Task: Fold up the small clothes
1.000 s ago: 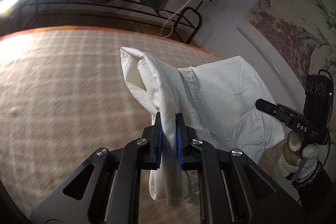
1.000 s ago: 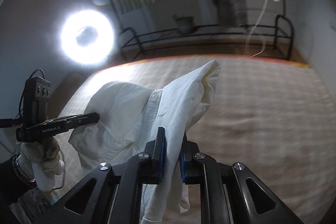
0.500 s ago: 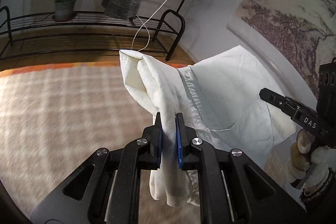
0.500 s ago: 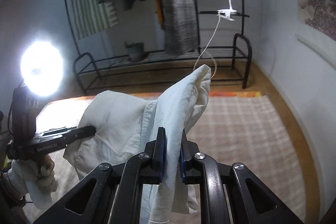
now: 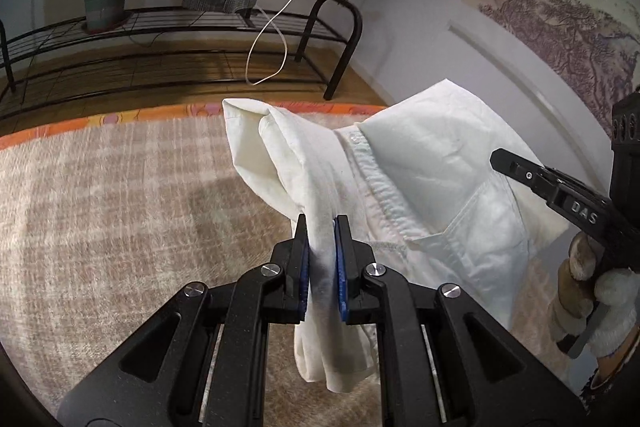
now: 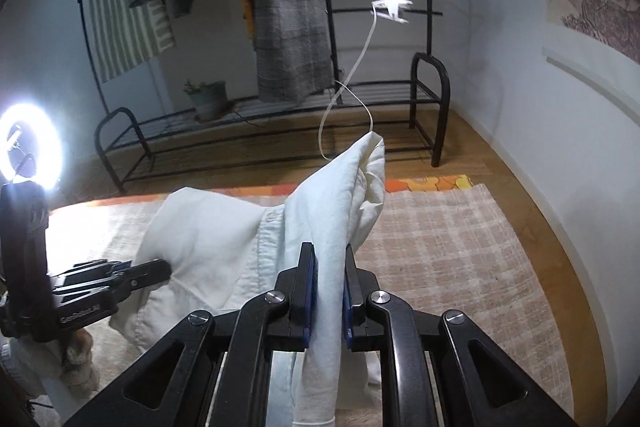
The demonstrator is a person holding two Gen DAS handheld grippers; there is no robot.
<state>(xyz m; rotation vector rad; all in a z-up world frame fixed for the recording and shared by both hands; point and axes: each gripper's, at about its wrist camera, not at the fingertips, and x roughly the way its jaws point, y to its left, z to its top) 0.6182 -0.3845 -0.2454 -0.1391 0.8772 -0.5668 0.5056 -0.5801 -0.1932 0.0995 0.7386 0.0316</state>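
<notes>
1. Above the plaid rug [image 5: 120,211], the left hand-held gripper [image 5: 322,259] is clenched on a bunched fold of the white shirt [image 5: 432,163], lifting it clear.
2. Between both tools the shirt hangs spread, probably so it can be laid flat for folding.
3. Rightward, the right hand-held gripper [image 6: 326,291] pinches the other bunched edge.
4. Open rug lies ahead; its orange border [image 6: 432,183] and the metal rack [image 6: 280,115] limit the far side.

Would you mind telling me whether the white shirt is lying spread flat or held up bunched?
Held up bunched: the white shirt hangs gathered between the left gripper and right gripper, above the plaid blanket.
</notes>
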